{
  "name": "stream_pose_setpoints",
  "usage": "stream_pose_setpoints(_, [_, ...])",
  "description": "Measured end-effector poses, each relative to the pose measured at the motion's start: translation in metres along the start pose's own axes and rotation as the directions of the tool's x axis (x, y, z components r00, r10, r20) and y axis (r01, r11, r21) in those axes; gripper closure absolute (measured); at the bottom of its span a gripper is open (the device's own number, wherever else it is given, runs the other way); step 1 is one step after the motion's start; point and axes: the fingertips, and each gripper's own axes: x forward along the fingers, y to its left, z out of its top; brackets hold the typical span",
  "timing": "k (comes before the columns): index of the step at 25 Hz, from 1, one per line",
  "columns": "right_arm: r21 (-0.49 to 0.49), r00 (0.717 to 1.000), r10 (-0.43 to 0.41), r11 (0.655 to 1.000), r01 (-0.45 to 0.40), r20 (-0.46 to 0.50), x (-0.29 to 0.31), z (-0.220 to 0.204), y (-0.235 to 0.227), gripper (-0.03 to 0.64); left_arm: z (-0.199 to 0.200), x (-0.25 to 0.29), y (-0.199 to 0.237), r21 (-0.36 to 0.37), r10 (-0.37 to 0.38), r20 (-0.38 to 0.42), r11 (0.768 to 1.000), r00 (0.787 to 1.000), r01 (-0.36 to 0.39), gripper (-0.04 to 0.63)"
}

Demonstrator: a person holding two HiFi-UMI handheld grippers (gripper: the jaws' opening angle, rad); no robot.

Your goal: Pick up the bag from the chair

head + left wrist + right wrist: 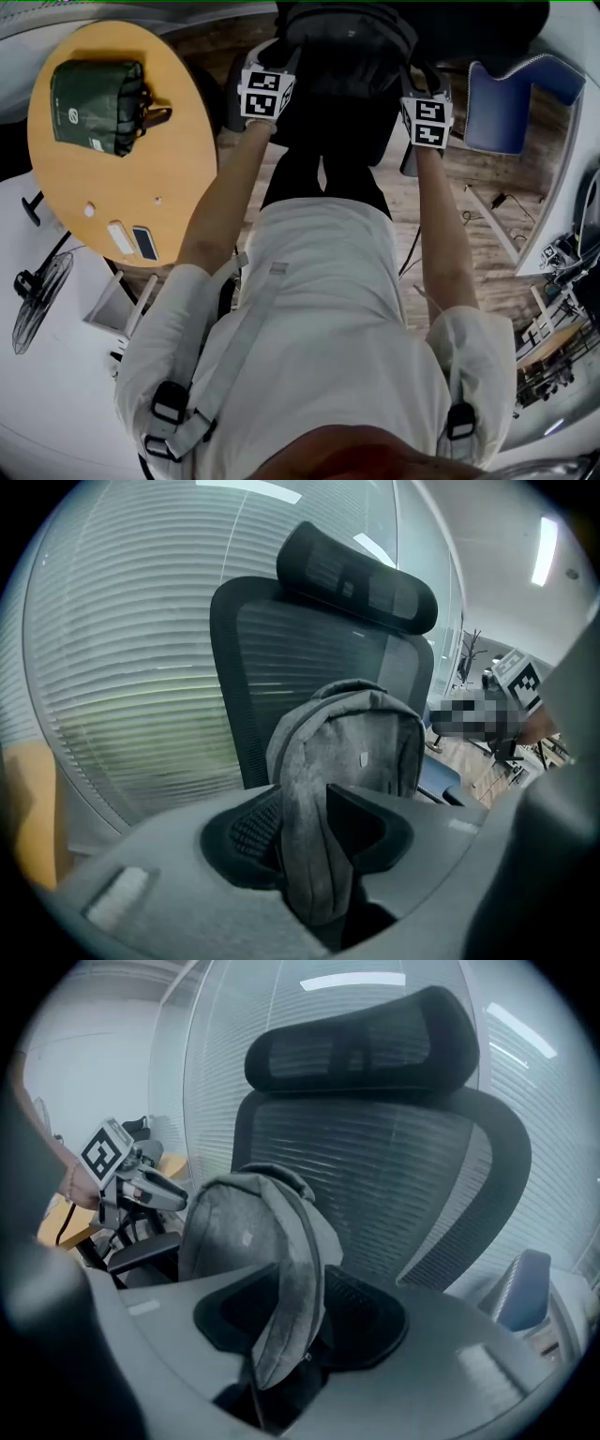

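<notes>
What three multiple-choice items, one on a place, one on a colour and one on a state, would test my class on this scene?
1. Where does the dark green bag lie?
A. on the round wooden table
B. in a drawer
C. on a shelf

2. What colour is the backpack?
A. red
B. grey
C. yellow

3. How is the left claw?
A. open and empty
B. shut on the backpack's strap
C. shut on a cup

Key: 1 A, the head view shows it on the tabletop; 2 B, both gripper views show grey fabric; 3 B, the left gripper view shows the strap pinched between the jaws.
</notes>
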Motion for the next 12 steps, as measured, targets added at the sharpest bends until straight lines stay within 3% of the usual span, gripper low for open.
stream_pose_setpoints(12, [0.074, 0.995, 0.036, 0.997, -0.029, -0.089, 0.049, -0.049, -0.002, 0.445, -0.029, 0.038, 0.017, -0.095, -0.012, -0.048, 0.995, 0.999, 0.007, 0.388])
